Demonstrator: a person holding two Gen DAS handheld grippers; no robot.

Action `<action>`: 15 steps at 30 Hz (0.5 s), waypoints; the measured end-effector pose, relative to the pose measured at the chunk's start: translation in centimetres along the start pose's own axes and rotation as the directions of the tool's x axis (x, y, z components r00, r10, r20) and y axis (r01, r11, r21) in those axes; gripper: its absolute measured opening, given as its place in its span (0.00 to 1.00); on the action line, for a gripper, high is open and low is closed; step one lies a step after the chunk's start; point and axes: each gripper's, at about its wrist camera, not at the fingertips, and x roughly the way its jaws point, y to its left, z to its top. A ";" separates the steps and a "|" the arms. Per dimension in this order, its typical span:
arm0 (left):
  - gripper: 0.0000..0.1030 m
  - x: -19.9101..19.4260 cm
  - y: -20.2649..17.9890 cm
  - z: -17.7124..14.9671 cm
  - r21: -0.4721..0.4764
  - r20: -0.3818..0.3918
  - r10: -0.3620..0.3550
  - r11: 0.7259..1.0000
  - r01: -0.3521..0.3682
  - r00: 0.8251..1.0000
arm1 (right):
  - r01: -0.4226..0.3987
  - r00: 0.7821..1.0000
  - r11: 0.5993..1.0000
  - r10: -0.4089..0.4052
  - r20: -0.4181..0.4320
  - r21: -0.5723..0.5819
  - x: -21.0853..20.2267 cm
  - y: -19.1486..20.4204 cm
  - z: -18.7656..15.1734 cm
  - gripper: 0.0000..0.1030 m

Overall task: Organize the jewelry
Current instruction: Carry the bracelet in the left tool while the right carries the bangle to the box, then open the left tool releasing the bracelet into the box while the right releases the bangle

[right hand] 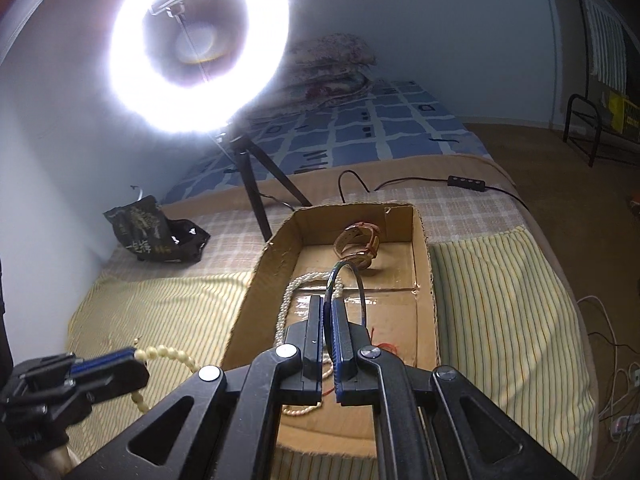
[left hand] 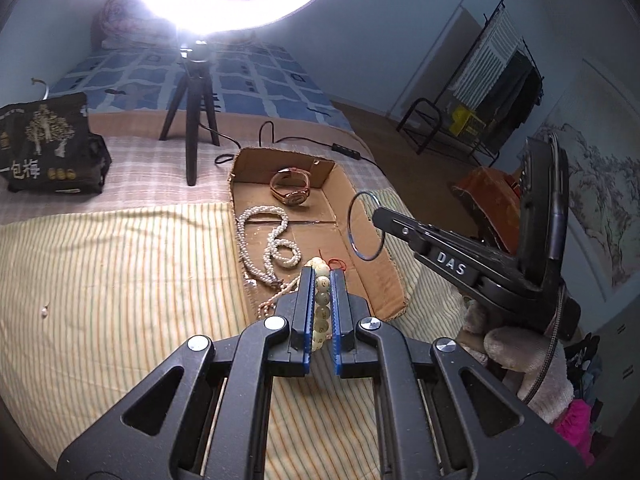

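An open cardboard tray [left hand: 360, 200] [right hand: 424, 264] lies on the bed. In it are a rose-gold watch [left hand: 291, 188] [right hand: 358, 246] and a pearl necklace [left hand: 264, 240] [right hand: 292, 292]. My left gripper [left hand: 322, 276] is shut on a cream bead bracelet [left hand: 322, 292] near the tray's front left corner; the gripper and beads also show in the right wrist view [right hand: 132, 356] [right hand: 168, 354]. My right gripper [right hand: 329, 304] is shut on a thin dark bangle [right hand: 352, 276] and holds it above the tray; it also shows in the left wrist view [left hand: 378, 214] [left hand: 362, 226].
A ring light on a tripod [left hand: 192, 128] [right hand: 256, 184] stands behind the tray, its cable and switch [left hand: 346, 148] [right hand: 466, 182] trailing right. A black snack bag [left hand: 44, 148] [right hand: 152, 232] lies at the left. A small bead [left hand: 44, 311] rests on the striped cloth [left hand: 120, 280].
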 end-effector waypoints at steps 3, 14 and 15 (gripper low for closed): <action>0.05 1.2 -0.2 0.4 0.000 -0.006 0.002 1.000 -0.002 1.000 | 0.000 1.000 1.000 0.000 -0.006 0.012 1.0 -0.6 0.2 0.01; 0.05 4.5 -0.6 0.4 0.018 -0.041 0.014 1.000 -0.014 0.999 | -0.004 1.000 0.999 0.005 -0.024 0.042 3.9 -1.8 0.9 0.01; 0.05 4.8 -0.6 0.5 0.020 -0.042 0.016 1.000 -0.015 0.999 | -0.004 1.000 0.999 0.005 -0.026 0.043 4.1 -1.9 0.9 0.01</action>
